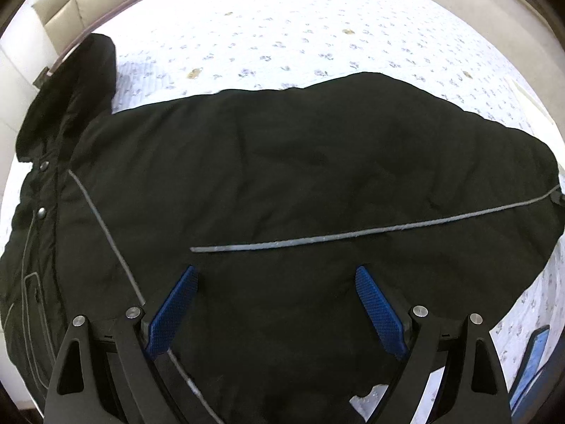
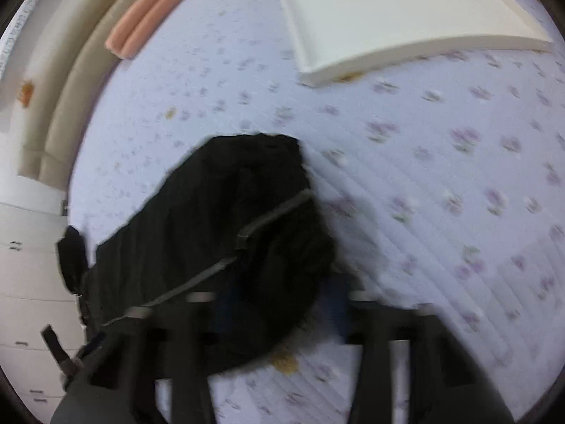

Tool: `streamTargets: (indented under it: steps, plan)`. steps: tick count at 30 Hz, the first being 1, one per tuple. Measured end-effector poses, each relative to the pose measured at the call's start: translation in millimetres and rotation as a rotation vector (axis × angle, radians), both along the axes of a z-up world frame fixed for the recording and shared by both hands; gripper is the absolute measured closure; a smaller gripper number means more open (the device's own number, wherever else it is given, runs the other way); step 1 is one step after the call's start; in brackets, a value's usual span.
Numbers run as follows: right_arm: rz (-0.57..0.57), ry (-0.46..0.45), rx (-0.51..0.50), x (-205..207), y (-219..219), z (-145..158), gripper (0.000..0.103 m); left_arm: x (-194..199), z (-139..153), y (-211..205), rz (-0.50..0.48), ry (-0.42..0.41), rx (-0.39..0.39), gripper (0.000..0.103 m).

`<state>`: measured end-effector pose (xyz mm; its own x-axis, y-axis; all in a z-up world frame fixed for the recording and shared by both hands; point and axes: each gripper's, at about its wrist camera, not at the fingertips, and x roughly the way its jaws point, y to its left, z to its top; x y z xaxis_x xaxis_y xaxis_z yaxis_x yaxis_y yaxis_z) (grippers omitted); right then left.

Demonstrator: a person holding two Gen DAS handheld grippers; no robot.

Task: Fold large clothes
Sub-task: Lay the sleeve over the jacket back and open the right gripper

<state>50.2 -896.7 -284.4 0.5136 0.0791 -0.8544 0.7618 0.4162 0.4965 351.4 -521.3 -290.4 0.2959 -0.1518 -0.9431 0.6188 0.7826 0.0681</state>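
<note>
Large black padded jacket (image 1: 282, 176) with thin grey reflective piping, spread flat on a bed (image 1: 282, 28) covered by a pale lilac quilted sheet with a small floral print. Long axis running across the left wrist view: fur-trimmed hood (image 1: 70, 99) and two metal snap buttons at the left end, pointing toward the beige padded headboard (image 1: 56, 3); opposite end of the jacket reaching the right side of the same view. One strip of grey piping lying along this axis, just beyond the left gripper.

Left gripper (image 1: 275, 272), black frame with blue textured pads (image 1: 176, 304), directly above the near part of the jacket, fingers spread wide, nothing clamped between them.

Right gripper (image 2: 282, 304), heavily blurred in the right wrist view, fingers drawn close together on a bunched fold of the jacket's black fabric (image 2: 282, 247), apparently gripping it; exact contact of the pads not resolvable through the blur.

Beyond the jacket, on the far part of the bed: white shallow rectangular tray (image 2: 406, 17), well apart from the garment. Rolled salmon-pink cloth (image 2: 148, 21) at the bed's edge, beside the headboard.
</note>
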Motion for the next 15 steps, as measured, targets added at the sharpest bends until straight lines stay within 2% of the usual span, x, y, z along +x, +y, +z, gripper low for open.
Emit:
streamTargets:
  steps: [2, 4, 7, 11, 15]
  plan:
    - [0.008, -0.001, -0.027, 8, 7, 7, 0.082, -4, 5, 10, 0.012, -0.007, -0.005, 0.011]
    - [0.059, 0.029, -0.116, 26, 22, 26, 0.083, -6, 11, 20, 0.026, -0.013, -0.014, 0.011]
    - [0.143, 0.025, -0.220, 49, 55, 60, 0.084, -6, 20, 43, 0.057, -0.037, -0.002, 0.011]
    - [0.267, -0.007, -0.310, 89, 119, 103, 0.084, -10, 38, 77, 0.125, -0.085, 0.062, 0.011]
    - [0.398, -0.013, -0.368, 131, 191, 127, 0.085, -2, 56, 116, 0.187, -0.114, 0.104, 0.011]
